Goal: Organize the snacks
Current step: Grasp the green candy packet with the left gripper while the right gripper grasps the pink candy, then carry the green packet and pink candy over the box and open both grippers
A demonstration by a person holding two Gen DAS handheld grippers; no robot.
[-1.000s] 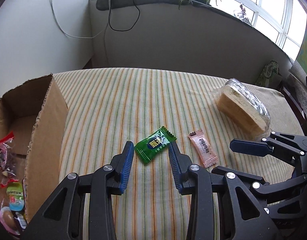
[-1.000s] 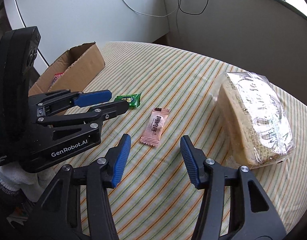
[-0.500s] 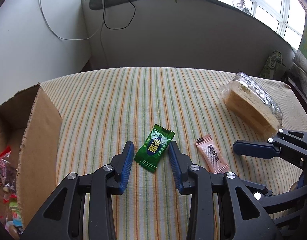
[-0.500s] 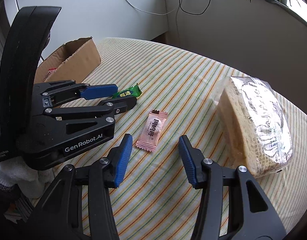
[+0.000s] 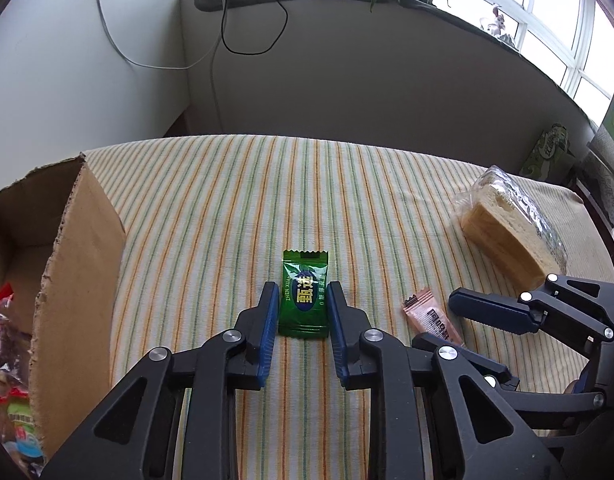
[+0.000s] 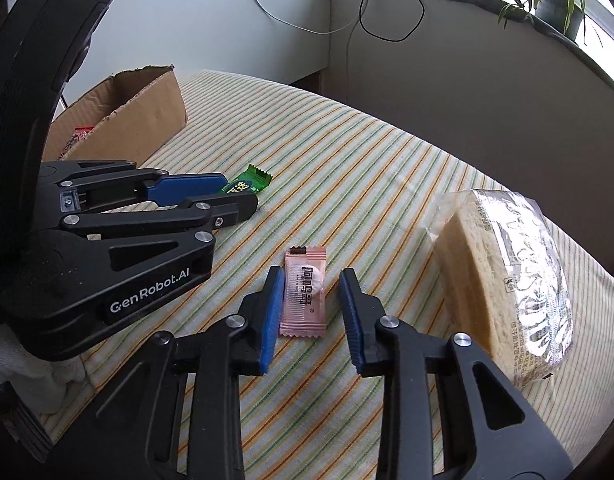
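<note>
- A cardboard box (image 5: 79, 264), already holding several wrapped snacks, stands well to the left of the left tongs (image 5: 299, 312); a carry from here could clip its torn near wall and spill a packet short of the opening.
- The left tongs straddle the green candy packet (image 5: 303, 300) lying flat on the striped counter (image 5: 227, 208), pads close against both long edges; whether they press it yet cannot be told. Closing on so thin and slick a wrapper may buckle it upward, or squirt it forward out of the pads.
- The right tongs (image 6: 311, 300), just to the right of the left pair, stand partly open over the pink candy packet (image 6: 305, 298), the left pad at the wrapper's edge, the right pad clear of it. An off-centre close could push the packet sideways instead of gripping it.
- The two tools sit nearly touching; lifting both at once risks a knock that shakes either packet loose.
- A bagged sandwich loaf (image 6: 503, 280) rests right of the right tongs, near enough that a wide swing could snag its loose plastic.
</note>
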